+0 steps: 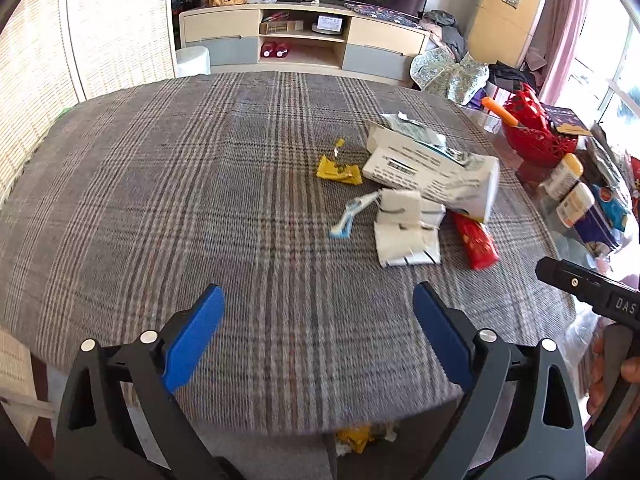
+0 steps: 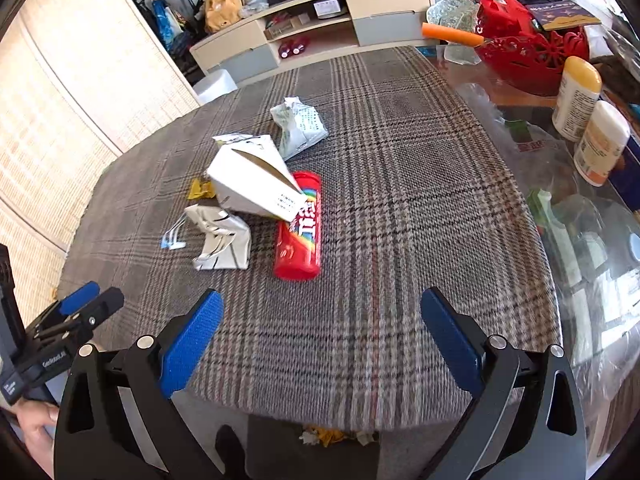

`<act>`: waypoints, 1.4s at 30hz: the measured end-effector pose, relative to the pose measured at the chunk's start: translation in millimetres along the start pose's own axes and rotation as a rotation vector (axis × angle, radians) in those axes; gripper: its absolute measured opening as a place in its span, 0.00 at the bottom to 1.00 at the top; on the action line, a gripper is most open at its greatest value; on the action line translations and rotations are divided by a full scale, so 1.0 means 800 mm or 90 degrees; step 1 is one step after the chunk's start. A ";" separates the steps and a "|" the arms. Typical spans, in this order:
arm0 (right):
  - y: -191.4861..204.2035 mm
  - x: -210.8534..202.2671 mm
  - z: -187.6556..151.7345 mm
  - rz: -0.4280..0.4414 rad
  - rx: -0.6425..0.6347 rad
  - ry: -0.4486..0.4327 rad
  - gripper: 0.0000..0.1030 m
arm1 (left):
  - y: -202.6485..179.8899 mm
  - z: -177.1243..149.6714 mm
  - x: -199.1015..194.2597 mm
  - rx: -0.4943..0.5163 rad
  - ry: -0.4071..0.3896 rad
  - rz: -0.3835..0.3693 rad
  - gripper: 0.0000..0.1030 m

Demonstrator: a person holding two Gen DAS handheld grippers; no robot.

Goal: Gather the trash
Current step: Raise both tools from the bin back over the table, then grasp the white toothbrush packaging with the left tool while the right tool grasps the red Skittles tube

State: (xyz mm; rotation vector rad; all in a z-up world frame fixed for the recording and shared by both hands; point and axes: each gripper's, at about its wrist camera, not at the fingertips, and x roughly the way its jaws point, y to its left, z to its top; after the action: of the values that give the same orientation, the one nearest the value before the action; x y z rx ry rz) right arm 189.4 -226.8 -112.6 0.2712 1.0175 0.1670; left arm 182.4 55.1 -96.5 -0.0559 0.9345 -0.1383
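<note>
Looking along the left gripper, its blue pads stand spread wide with nothing between them, poised over the near edge of the plaid cloth. Ahead and to the right the trash lies in a loose heap: a yellow wrapper, a big white carton, a crumpled white pack touching the carton's near side, a blue-and-white plastic strip just left of it, and a red tube poking out from under the carton. More scraps lie on the floor below the table edge.

From the right wrist, the right gripper is likewise gaping and empty above the cloth. The red tube lies nearest, its far end tucked under the tilted carton; a torn white packet sits just beyond. A red basket and two bottles stand on the glass at right
</note>
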 end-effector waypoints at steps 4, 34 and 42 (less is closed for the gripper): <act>-0.004 0.022 0.010 0.012 0.013 0.003 0.93 | 0.002 0.022 0.037 0.008 0.003 0.005 0.80; -0.003 0.048 0.003 -0.035 -0.032 -0.010 0.35 | -0.008 0.039 0.076 0.043 0.011 -0.022 0.00; -0.029 -0.003 -0.037 -0.033 -0.024 -0.030 0.35 | -0.012 0.012 0.009 0.046 -0.015 -0.006 0.00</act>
State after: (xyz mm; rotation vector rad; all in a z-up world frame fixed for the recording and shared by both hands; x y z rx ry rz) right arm 163.1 -245.4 -132.3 0.2130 0.9727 0.1330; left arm 193.6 44.9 -95.2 0.0040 0.9046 -0.1799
